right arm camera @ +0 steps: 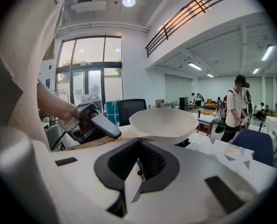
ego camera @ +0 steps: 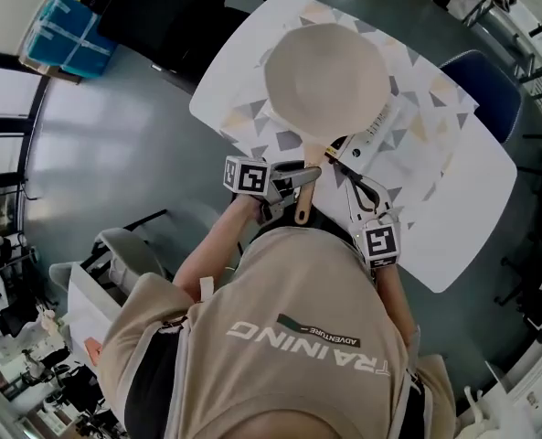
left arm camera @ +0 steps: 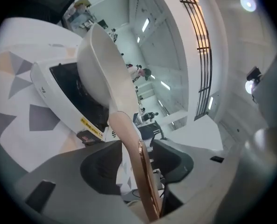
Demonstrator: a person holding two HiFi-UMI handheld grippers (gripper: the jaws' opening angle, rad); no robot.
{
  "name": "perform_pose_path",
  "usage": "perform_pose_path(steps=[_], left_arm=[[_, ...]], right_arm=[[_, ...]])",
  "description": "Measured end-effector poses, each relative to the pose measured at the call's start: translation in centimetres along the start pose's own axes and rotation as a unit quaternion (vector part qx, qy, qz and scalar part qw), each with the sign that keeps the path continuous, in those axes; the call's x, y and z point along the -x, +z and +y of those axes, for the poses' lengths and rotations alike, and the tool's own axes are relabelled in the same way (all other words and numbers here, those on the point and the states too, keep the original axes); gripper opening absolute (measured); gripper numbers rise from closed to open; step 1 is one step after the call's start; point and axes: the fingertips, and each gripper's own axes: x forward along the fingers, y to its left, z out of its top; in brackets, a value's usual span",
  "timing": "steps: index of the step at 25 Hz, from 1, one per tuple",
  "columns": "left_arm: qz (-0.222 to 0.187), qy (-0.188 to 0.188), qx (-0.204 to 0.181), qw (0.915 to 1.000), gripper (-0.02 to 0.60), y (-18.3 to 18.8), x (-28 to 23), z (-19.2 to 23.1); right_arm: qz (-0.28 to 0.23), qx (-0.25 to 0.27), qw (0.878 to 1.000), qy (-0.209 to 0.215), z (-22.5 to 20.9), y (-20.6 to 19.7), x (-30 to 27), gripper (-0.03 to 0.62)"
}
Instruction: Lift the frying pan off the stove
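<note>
Jaws of left gripper (ego camera: 298, 183) spread astride frying pan handle (ego camera: 304, 204), tilted sideways; right gripper (ego camera: 342, 158) near-level, jaws pressed together.

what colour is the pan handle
The handle is tan wood colour; it shows best in the left gripper view.

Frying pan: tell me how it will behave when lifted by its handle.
The frying pan looks rigid, so it should lift as one piece. Its wide bowl sits far from the long handle, so it will probably dip bowl-first unless gripped firmly. The handle looks smooth and glossy, so it may twist in a loose grip.
</note>
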Motion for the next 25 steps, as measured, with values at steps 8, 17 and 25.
perform_pose_path(steps=[8, 17, 25], left_arm=[[0.075, -0.069, 0.063, 0.9927, 0.224, 0.4, -3.8, 0.5], [0.119, -0.115, 0.082, 0.9828, 0.172, 0.5, -6.3, 0.1], [0.083, -0.115, 0.112, 0.9835, 0.153, 0.3, -7.2, 0.0]], right_arm=[[0.012, -0.022, 0.999, -0.037, 0.1, -0.3, -0.2, 0.005], [0.024, -0.039, 0.997, -0.066, -0.1, -1.8, 1.1, 0.005], [0.018, -0.042, 0.996, -0.072, -1.1, -2.1, 2.3, 0.005]])
